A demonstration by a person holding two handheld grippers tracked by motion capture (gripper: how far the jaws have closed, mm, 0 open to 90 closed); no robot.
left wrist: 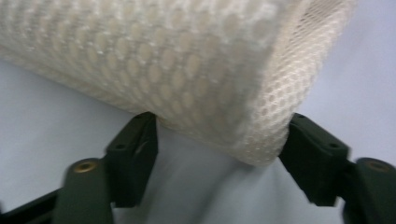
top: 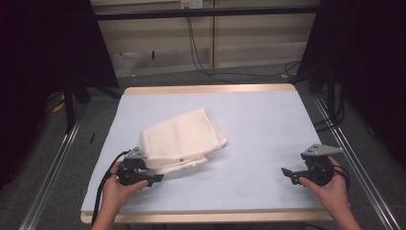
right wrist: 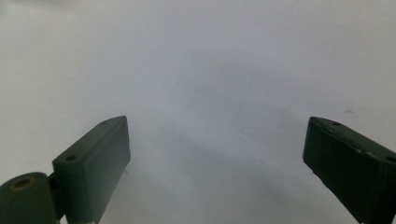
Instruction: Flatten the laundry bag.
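A folded cream mesh cloth (top: pixel 184 136) lies left of centre on the pale blue table (top: pixel 258 120). My left gripper (top: pixel 155 176) sits at the cloth's near left corner, held by a hand. In the left gripper view the cloth's (left wrist: pixel 163 56) rolled edge lies between the jaw tips of that gripper (left wrist: pixel 219 135), which stand apart and just touch it on each side. My right gripper (top: pixel 288 173) rests near the table's front right, held by the other hand. Its jaws (right wrist: pixel 217 144) are wide apart over bare table with nothing between them.
The table's wooden rim (top: pixel 206 89) runs along the far edge. Metal rails (top: pixel 52 167) flank the table on both sides. Cables (top: pixel 201 52) trail over the floor behind it, and dark curtains hang at left and right.
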